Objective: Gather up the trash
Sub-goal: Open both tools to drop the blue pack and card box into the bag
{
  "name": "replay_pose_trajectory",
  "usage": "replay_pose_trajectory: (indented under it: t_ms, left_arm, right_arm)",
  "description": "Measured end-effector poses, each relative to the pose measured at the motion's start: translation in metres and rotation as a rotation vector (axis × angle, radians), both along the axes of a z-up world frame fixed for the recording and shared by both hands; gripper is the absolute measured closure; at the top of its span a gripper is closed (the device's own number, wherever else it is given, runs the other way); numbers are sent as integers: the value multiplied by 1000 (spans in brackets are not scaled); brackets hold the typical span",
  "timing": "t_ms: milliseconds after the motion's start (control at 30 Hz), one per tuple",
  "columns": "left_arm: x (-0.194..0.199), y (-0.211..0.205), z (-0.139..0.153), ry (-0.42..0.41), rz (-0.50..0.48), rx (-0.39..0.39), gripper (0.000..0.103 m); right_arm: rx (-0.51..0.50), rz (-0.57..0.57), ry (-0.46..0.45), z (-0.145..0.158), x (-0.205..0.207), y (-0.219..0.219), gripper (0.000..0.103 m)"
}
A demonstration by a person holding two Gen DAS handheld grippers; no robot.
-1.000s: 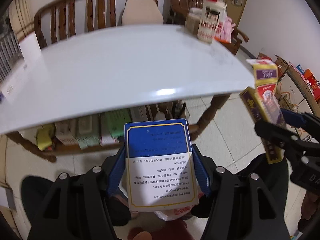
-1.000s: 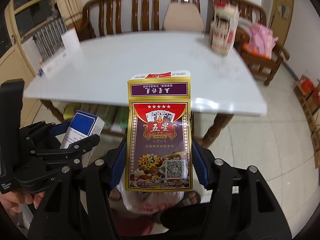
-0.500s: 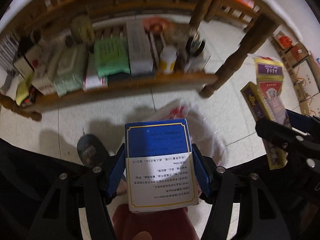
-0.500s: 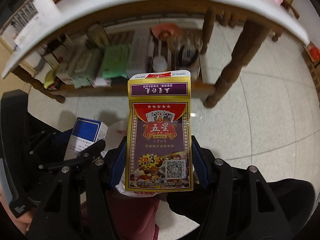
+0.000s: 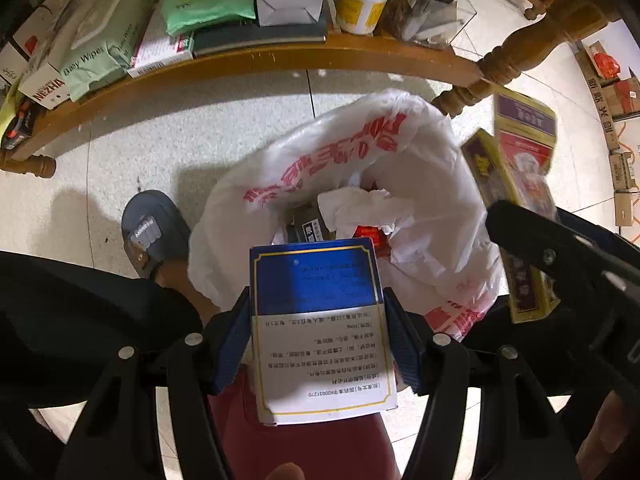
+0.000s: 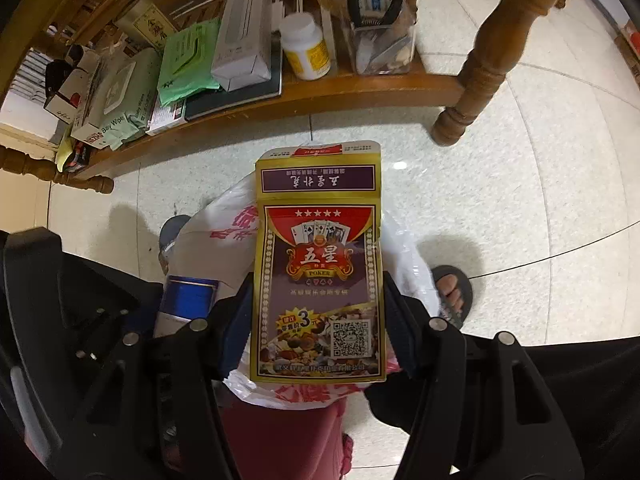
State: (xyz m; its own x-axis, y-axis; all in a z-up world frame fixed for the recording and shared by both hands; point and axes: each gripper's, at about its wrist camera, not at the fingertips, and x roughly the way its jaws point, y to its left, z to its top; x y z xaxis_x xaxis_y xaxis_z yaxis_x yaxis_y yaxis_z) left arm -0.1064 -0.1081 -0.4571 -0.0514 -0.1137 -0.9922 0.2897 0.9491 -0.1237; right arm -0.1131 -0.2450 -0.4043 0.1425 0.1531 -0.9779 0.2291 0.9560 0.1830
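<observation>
My left gripper [image 5: 316, 336] is shut on a blue and white carton [image 5: 320, 320], held just above the near rim of a white plastic bag [image 5: 424, 168] with red print that stands open on the floor. Crumpled paper and small boxes lie inside the bag. My right gripper [image 6: 316, 320] is shut on a gold and purple poker card box [image 6: 318, 272], held over the same bag [image 6: 208, 224]. The card box also shows at the right in the left wrist view [image 5: 516, 184], and the blue carton at the left in the right wrist view [image 6: 188, 296].
A low wooden shelf [image 5: 280, 56] under the table holds wipes packs, boxes, a white and yellow bottle [image 5: 362, 0] and a clear container. A turned table leg [image 6: 480, 76] stands right of the bag. The person's feet in grey slippers [image 5: 154, 228] flank the bag on the tiled floor.
Both grippers have tilted down from the tabletop towards the floor and moved closer to the open bag. Each still holds its box.
</observation>
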Motion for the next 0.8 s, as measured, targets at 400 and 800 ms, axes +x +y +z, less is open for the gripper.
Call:
replay_pose_trajectory:
  t_ms: [400, 800]
  left_arm:
    - [4, 2, -32, 54, 44, 26, 42]
    - [7, 7, -29, 46, 67, 9, 8]
  right_arm:
    - [11, 24, 48, -24, 9, 12, 45]
    - [12, 5, 66, -31, 10, 13, 16]
